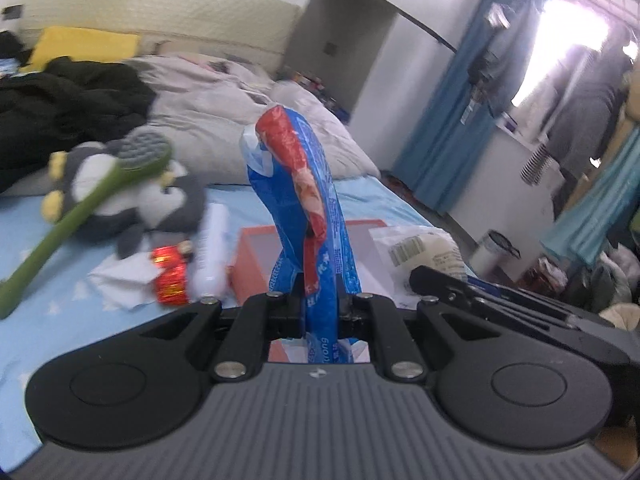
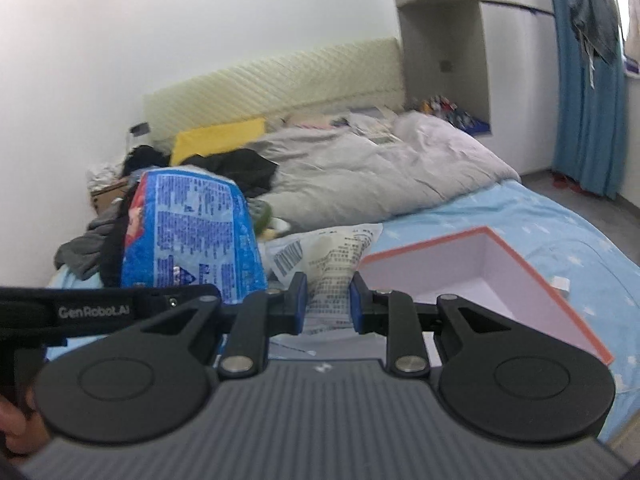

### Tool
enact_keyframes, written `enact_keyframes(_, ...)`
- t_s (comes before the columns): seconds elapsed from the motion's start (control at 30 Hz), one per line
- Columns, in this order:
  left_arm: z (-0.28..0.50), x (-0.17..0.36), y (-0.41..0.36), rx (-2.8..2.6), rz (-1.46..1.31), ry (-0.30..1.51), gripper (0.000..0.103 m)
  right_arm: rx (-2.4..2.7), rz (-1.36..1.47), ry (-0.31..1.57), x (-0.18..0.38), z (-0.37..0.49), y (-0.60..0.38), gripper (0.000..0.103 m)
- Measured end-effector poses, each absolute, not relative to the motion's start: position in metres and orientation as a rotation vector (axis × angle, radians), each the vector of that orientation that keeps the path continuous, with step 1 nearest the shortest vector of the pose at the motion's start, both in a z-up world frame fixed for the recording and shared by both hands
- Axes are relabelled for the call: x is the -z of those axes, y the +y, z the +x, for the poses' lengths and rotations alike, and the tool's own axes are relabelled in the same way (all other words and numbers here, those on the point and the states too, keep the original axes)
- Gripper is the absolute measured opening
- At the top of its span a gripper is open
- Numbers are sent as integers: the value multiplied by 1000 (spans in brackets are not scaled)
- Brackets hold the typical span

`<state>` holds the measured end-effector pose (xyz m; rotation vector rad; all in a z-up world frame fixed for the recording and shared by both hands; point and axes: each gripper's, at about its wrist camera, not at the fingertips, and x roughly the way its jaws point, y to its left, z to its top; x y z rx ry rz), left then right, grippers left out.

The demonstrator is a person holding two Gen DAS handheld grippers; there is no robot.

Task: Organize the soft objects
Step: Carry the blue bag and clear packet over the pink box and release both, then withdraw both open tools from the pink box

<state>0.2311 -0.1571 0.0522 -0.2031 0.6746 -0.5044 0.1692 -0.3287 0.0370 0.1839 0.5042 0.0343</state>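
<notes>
Blue-and-red snack packet (image 1: pixel 304 200) stands upright, pinched low between the closed fingers of the left gripper (image 1: pixel 320 304), raised above the bed's blue sheet (image 1: pixel 60 312). Just behind it, an orange-rimmed box (image 2: pixel 500 276), open. Right gripper (image 2: pixel 327 300): fingers parted, holding nothing, hovering over a white printed bag (image 2: pixel 336 252). Plush penguin (image 1: pixel 120 196) and green brush (image 1: pixel 80 208) lie to the left.

Blown-out window (image 1: pixel 568 40) glare, soft blur
</notes>
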Motion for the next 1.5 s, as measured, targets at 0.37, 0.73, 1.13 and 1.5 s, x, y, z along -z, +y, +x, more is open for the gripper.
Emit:
enact_keyframes(0.37, 302, -3, -271, 599, -74, 870, 13, 81, 249, 757, 10, 208, -410, 26)
enact_keyframes(0.73, 332, 61, -317, 591, 26, 1033, 13, 148, 276, 956, 90, 217, -445, 27)
enact_keyframes(1.13, 317, 52, -297, 571, 64, 974, 32, 128, 292, 911, 84, 210, -439, 41)
enact_keyframes(1.5, 276, 3, -215, 481, 29, 785, 32, 17, 202, 694, 27, 186, -381, 41)
